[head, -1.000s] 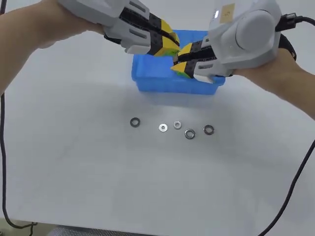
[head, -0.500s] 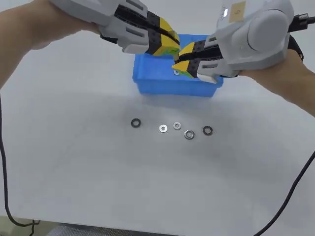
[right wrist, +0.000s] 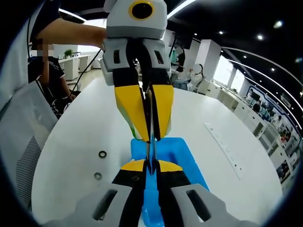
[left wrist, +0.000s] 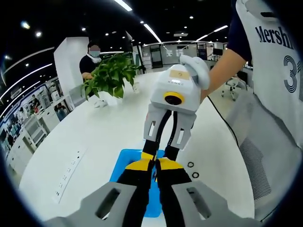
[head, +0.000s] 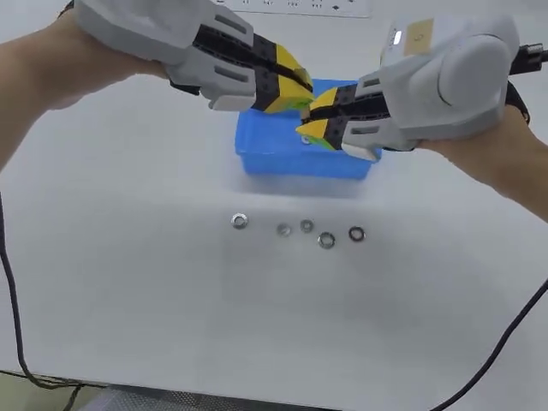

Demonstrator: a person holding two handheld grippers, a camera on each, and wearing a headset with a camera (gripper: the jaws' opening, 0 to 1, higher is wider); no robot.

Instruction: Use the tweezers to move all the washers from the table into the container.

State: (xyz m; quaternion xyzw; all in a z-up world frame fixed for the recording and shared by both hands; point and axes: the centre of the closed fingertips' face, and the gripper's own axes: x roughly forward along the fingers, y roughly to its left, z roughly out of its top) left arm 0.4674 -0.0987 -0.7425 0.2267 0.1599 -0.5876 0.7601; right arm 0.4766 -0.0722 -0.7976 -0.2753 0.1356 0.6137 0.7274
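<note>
Several steel washers (head: 325, 241) lie in a loose row on the white table, in front of the blue container (head: 282, 159). One small washer (head: 306, 139) seems to lie inside it. My left gripper (head: 301, 88) and right gripper (head: 310, 121) meet tip to tip above the container. In the right gripper view the thin metal tweezers (right wrist: 150, 109) run from the left gripper (right wrist: 151, 135) into the right gripper (right wrist: 151, 165). Both pairs of yellow jaws are shut on them. In the left gripper view its own gripper (left wrist: 155, 166) points at the container (left wrist: 124, 163).
The white table (head: 171, 291) stretches wide around the washers, with its front edge near the bottom of the head view. A black cable (head: 514, 330) hangs at the right. A potted plant (left wrist: 111, 75) and a person stand at the far end.
The grippers stay tip to tip over the container. The head camera has shifted, so the washers and container sit slightly lower in the picture.
</note>
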